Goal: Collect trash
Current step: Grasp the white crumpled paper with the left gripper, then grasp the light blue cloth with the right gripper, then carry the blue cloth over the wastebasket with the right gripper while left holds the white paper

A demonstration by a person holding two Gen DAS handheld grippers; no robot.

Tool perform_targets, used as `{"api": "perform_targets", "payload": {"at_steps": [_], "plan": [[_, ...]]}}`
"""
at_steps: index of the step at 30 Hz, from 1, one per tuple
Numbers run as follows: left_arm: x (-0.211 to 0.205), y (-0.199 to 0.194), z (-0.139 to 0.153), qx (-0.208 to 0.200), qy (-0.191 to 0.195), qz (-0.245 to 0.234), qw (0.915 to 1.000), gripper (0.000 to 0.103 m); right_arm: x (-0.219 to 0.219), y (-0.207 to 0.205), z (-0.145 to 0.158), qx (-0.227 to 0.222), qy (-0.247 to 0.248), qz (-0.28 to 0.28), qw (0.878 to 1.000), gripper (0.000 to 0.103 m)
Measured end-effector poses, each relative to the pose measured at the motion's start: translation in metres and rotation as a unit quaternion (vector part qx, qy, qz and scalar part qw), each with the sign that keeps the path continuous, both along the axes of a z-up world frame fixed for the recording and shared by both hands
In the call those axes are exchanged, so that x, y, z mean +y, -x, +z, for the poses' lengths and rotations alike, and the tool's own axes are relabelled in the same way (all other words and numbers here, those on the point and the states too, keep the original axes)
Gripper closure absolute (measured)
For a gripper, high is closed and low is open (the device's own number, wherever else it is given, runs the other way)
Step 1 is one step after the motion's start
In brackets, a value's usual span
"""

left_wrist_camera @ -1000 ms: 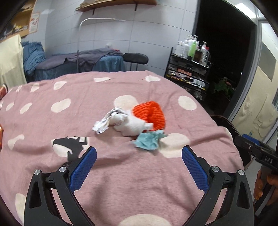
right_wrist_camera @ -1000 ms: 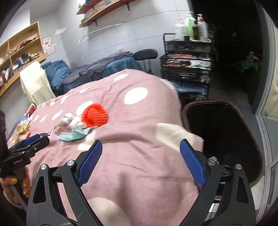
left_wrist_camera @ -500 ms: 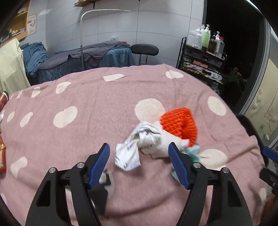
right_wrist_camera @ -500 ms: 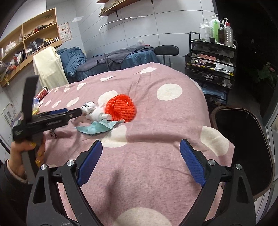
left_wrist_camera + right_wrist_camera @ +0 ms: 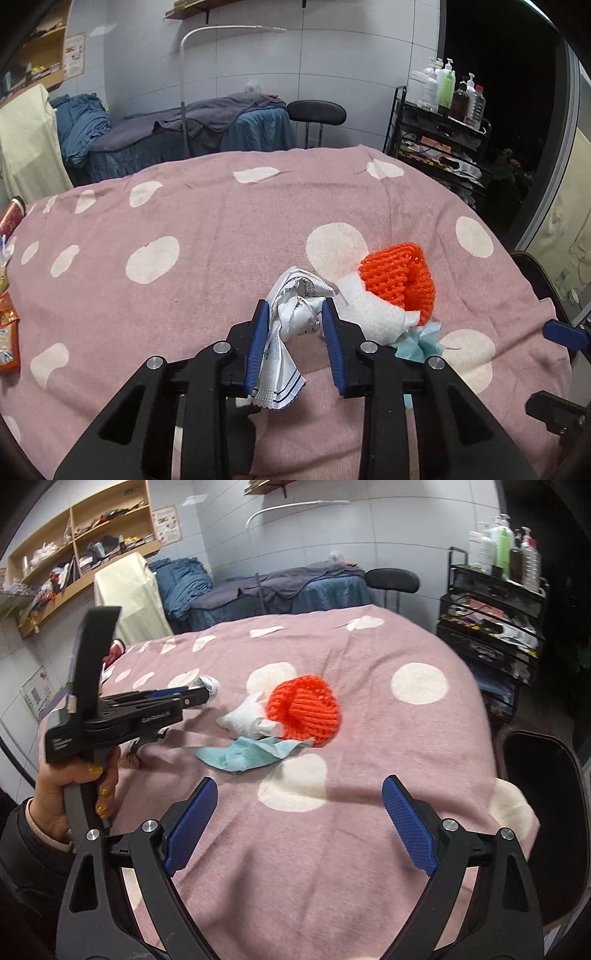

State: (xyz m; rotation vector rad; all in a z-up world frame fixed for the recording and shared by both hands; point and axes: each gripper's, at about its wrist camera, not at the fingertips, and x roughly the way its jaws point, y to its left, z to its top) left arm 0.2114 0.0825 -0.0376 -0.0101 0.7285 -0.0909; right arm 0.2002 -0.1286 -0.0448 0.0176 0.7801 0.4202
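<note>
on a pink polka-dot blanket [image 5: 207, 221] lie four scraps of trash. the left gripper [image 5: 295, 325], its jaws just closing, pinches one crumpled white wrapper [image 5: 295, 314]; beside it lie one orange foam net [image 5: 399, 277], one white foam net [image 5: 376, 314] and one teal tissue [image 5: 251, 753]. the right gripper [image 5: 299, 827] gapes wide, empty.

**Left hand-held gripper closing, right one spread wide**

The left hand-held gripper [image 5: 293, 325] points forward and downward, its jaws having just been closing; the blue pads [image 5: 258, 332] now stand narrow, pressing a crumpled white wrapper [image 5: 295, 314] from both sides. The left hand [image 5: 74, 790] wraps the black handle from below, fingers curled round the trigger, a dark sleeve at the wrist. The right hand-held gripper [image 5: 299, 823] tilts down likewise, its jaws spread wide with nothing between them.
</note>
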Motion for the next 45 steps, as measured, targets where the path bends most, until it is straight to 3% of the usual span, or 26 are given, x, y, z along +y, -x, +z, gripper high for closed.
{"api": "perform_targets", "payload": {"at_steps": [5,12,15,17,19,25,34,45], "plan": [[0.012,0.027,0.008,-0.018,0.007,0.021,0.9996,0.073,0.031,-0.018,-0.005,0.018,0.026,0.036,0.999,0.015],[0.017,0.045,0.008,-0.02,0.022,0.032,0.9991,0.073,0.073,-0.048,-0.016,0.046,0.072,0.07,0.994,0.031],[0.016,0.052,0.006,-0.018,0.031,0.031,0.9989,0.073,0.08,-0.068,-0.032,0.098,0.069,0.071,0.99,0.051],[0.016,0.057,0.004,-0.017,0.037,0.031,0.9987,0.073,0.077,-0.079,-0.042,0.133,0.049,0.071,0.987,0.076],[0.014,0.061,0.002,-0.017,0.041,0.031,0.9985,0.073,0.073,-0.078,-0.041,0.127,0.036,0.068,0.989,0.093],[0.011,0.075,-0.002,-0.015,0.052,0.029,0.9981,0.073,0.058,-0.048,-0.022,0.067,0.01,0.067,0.995,0.095],[-0.002,0.086,0.002,-0.023,0.08,0.013,0.9964,0.073,0.014,-0.009,-0.001,0.032,-0.033,0.045,0.998,0.095],[-0.047,0.091,0.006,-0.036,0.101,-0.041,0.9934,0.073,-0.039,0.035,0.019,-0.051,-0.029,-0.009,0.998,0.095]]}}
